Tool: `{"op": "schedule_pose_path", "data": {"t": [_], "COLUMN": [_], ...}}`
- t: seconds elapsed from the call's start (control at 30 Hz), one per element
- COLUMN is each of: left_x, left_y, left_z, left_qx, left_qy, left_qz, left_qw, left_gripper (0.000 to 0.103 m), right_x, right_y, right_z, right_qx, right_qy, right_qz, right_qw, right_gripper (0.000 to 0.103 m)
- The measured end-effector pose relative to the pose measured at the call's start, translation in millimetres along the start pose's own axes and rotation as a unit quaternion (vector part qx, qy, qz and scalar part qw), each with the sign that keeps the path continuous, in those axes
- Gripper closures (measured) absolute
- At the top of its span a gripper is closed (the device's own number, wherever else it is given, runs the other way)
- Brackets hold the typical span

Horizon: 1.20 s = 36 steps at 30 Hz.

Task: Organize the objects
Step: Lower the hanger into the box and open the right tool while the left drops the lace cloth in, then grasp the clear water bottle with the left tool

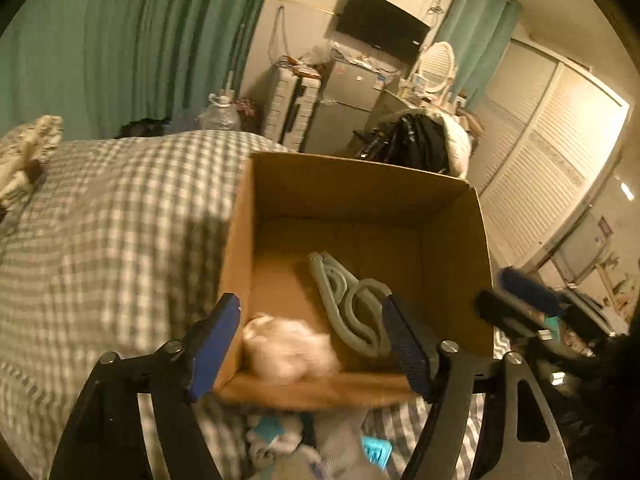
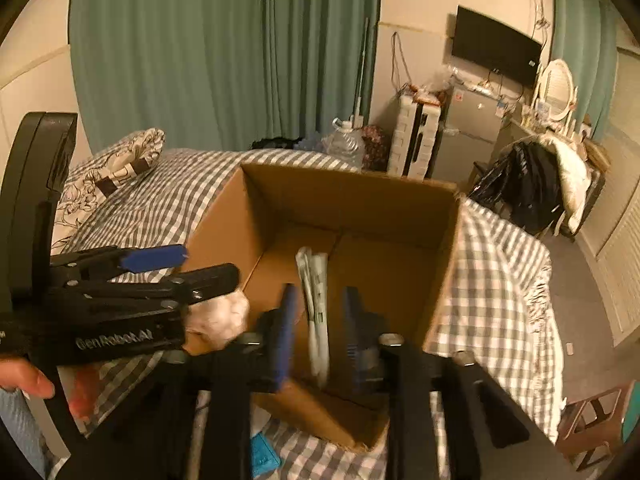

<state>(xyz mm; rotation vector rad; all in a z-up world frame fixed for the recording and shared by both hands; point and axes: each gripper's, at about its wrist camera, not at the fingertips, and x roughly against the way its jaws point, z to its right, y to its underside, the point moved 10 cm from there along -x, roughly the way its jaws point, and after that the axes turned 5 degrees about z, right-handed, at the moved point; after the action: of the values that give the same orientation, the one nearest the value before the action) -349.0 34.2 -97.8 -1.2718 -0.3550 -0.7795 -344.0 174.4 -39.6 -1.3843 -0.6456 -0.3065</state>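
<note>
Both my feeds are dim and carry a warm yellow-orange cast, like indoor lamp light at night. The brightest patch I get is the louvred wardrobe doors (image 1: 552,152) at the right of the left wrist view, with a small glare spot beside them. The cardboard box (image 1: 360,200) throws a soft shadow across the checked bedspread (image 1: 120,208) on its left. Fisheye bending curves the green curtains (image 2: 224,48) and walls, and black vignette fills the corners. Motion blur smears the pale wad (image 1: 290,350) and the greyish hanger (image 2: 316,312); the near tool parts look soft as well.
</note>
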Motion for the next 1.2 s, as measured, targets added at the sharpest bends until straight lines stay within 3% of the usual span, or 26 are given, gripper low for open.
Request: {"op": "schedule_pose_path", "data": {"t": [0.13,0.23,0.43,0.57,0.8,0.97,1.2], "left_x": [47.8,90.4,159.0,176.7,157.0,124.0,91.6], "left_y": [4.4,6.0,33.5,68.0,144.9,190.0,212.6], "left_z": [-7.7,-11.9,-8.5,-2.7,13.6,25.4,37.0], "left_qx": [0.002,-0.001,-0.009,-0.019,-0.013,-0.031,-0.061], "left_qy": [-0.032,-0.056,-0.087,-0.103,-0.096,-0.092,-0.095], "left_qz": [0.014,0.039,0.063,0.06,0.018,-0.033,-0.068], "left_qw": [0.9994,0.9977,0.9942,0.9927,0.9951,0.9948,0.9913], "left_gripper": [0.013,0.006,0.003,0.003,0.003,0.003,0.003], "right_x": [45.1,84.9,146.5,167.8,171.4,156.2,137.9], "right_y": [-5.9,-9.4,8.7,39.0,97.2,129.5,145.5], "right_z": [6.5,8.3,6.8,2.3,-8.9,-13.5,-11.0], "right_qx": [-0.008,-0.008,-0.017,-0.032,-0.038,-0.055,-0.061], "right_qy": [0.012,0.023,0.033,0.037,0.054,0.034,0.032], "right_qz": [0.02,0.036,0.034,0.016,0.002,-0.023,-0.043], "right_qw": [1.0,0.999,0.999,0.999,0.998,0.998,0.997], "right_gripper": [0.054,0.038,0.02,0.014,0.01,0.01,0.01]}}
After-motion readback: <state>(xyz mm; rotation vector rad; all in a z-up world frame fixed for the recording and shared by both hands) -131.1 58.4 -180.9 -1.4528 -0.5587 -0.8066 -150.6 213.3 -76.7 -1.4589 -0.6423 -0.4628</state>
